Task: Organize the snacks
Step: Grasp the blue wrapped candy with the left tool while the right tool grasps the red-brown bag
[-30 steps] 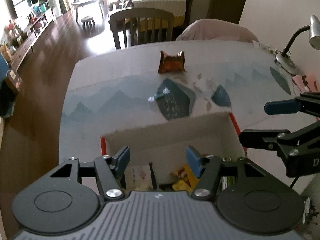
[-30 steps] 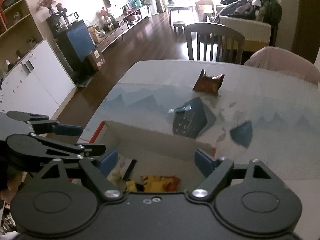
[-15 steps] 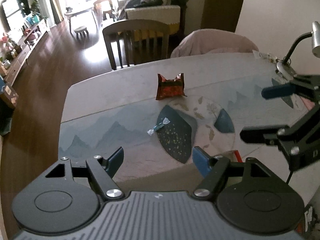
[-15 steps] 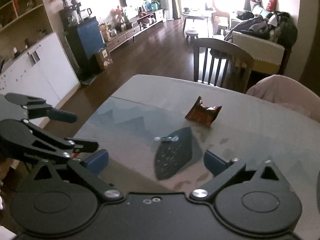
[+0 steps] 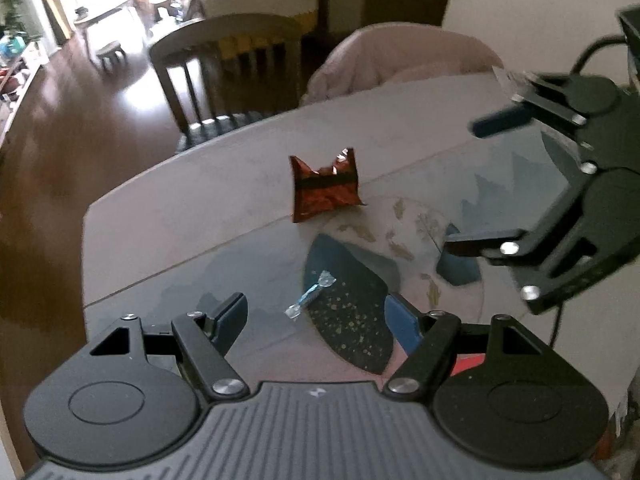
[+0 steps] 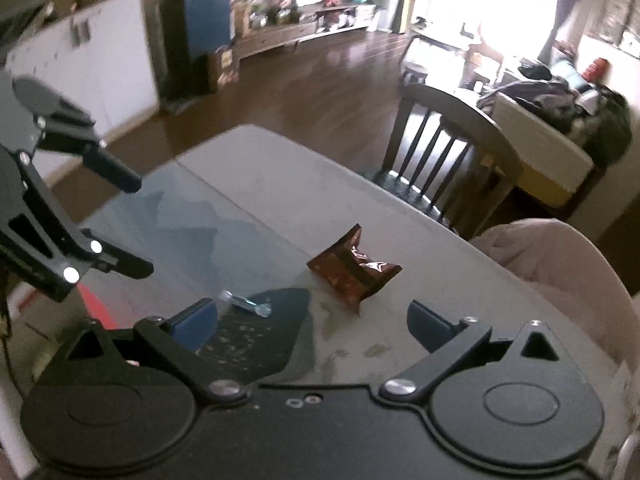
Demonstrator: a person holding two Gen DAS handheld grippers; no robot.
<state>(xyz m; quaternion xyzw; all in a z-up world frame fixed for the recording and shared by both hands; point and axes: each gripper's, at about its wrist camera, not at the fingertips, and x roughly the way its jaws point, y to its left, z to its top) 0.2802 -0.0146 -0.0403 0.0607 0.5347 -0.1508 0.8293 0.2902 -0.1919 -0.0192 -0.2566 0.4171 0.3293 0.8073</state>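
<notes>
A crumpled red-brown snack packet [image 5: 325, 186] lies on the table [image 5: 224, 200]; it also shows in the right wrist view [image 6: 354, 270]. A small blue-wrapped candy [image 5: 310, 295] lies nearer, on a dark patch of the tablecloth, and shows in the right wrist view [image 6: 245, 303]. My left gripper [image 5: 316, 318] is open and empty, just short of the candy. My right gripper [image 6: 314, 322] is open and empty, near the packet and candy. Each gripper shows in the other's view, the right one [image 5: 496, 180] and the left one [image 6: 132, 224].
A wooden chair [image 5: 228, 68] and a chair under a pink cover [image 5: 400, 60] stand at the table's far side. A red edge of the snack box [image 6: 94, 308] shows at the lower left of the right wrist view.
Both grippers moved forward from above the snack box, out over the table toward the candy and packet. The box has dropped almost out of view. Both stay open.
</notes>
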